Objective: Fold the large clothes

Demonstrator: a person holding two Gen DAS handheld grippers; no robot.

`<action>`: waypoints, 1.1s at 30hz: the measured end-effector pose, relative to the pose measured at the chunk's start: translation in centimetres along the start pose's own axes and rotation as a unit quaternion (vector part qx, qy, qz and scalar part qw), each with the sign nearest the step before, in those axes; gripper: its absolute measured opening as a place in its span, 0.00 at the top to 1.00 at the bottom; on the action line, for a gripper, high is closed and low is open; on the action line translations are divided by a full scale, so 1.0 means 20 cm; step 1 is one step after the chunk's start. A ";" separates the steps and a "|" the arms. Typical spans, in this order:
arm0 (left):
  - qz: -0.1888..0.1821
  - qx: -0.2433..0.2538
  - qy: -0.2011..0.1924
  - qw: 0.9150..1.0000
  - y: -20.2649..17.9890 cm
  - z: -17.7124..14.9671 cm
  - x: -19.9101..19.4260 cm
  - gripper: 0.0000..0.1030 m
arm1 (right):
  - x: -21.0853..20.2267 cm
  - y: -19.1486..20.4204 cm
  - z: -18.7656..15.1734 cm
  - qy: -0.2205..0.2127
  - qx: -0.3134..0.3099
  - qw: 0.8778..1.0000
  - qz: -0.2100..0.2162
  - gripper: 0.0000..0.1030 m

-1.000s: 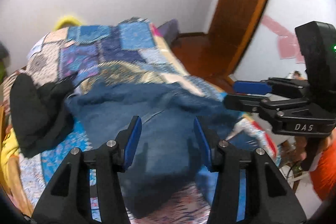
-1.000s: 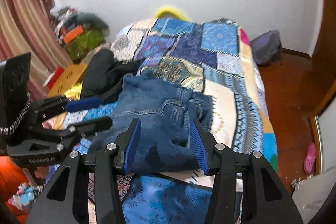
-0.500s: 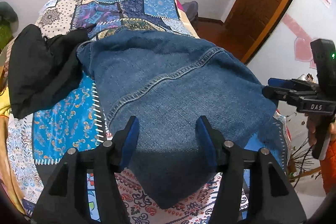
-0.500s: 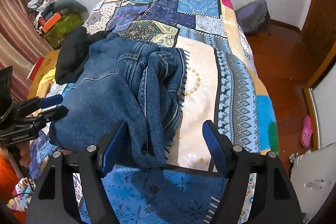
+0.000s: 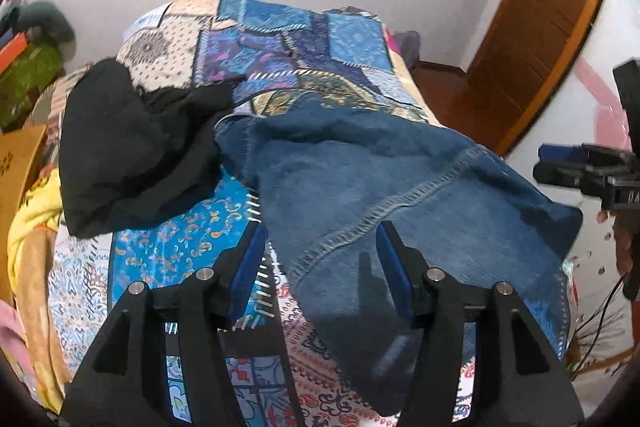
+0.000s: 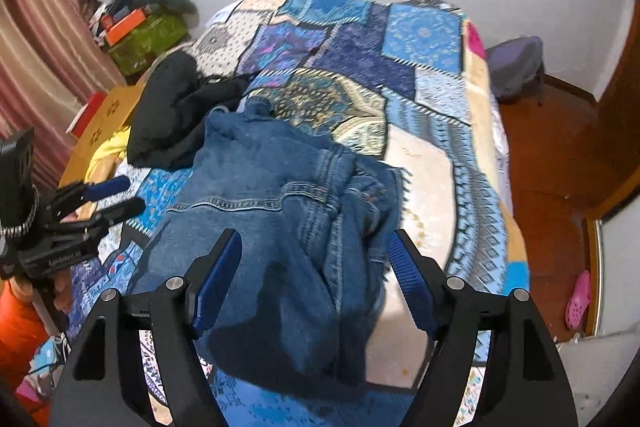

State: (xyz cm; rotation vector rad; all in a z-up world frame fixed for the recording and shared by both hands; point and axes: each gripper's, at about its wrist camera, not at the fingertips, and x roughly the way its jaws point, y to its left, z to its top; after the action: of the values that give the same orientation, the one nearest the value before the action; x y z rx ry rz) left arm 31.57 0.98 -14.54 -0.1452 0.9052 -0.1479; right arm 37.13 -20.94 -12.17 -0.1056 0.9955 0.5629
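jeans: blue denim jeans (image 5: 400, 187) lie spread on the bed, near its foot end; bunched and creased at the side seen from the right wrist (image 6: 280, 211), flatter with a stitched seam showing from the left wrist
left gripper: left gripper (image 5: 320, 263) above the near edge of the jeans, fingers apart, nothing clamped (denim shows through the gap, pads not pressing on it)
right gripper: right gripper (image 6: 314, 267) over the crumpled denim, fingers wide apart, nothing gripped; jaws not visibly touching the cloth
black garment: black garment (image 5: 132, 147) heaped on the bed, touching the far corner of the jeans
bedspread: patchwork bedspread (image 5: 288, 39) in blues, cream and purple, under both garments
cardboard box: cardboard box (image 6: 106, 115) just beside the bed, on the black garment's side
door: wooden door (image 5: 536, 19) beyond the bed
floor: wooden floor (image 6: 552, 155) beside the bed, pink clog (image 6: 578, 299) on it (blurred)
curtain: striped curtain (image 6: 36, 47) at the room's edge
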 end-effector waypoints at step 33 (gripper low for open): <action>-0.227 -0.288 0.159 0.917 0.28 -0.11 0.61 0.26 | 0.46 -0.37 -0.05 0.115 0.163 0.964 0.174 0.30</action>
State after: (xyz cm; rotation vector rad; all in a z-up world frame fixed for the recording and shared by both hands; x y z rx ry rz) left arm 37.73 3.92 -26.34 -0.9065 1.2127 -0.3407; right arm 43.78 -23.84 -21.42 0.3090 1.3336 0.7093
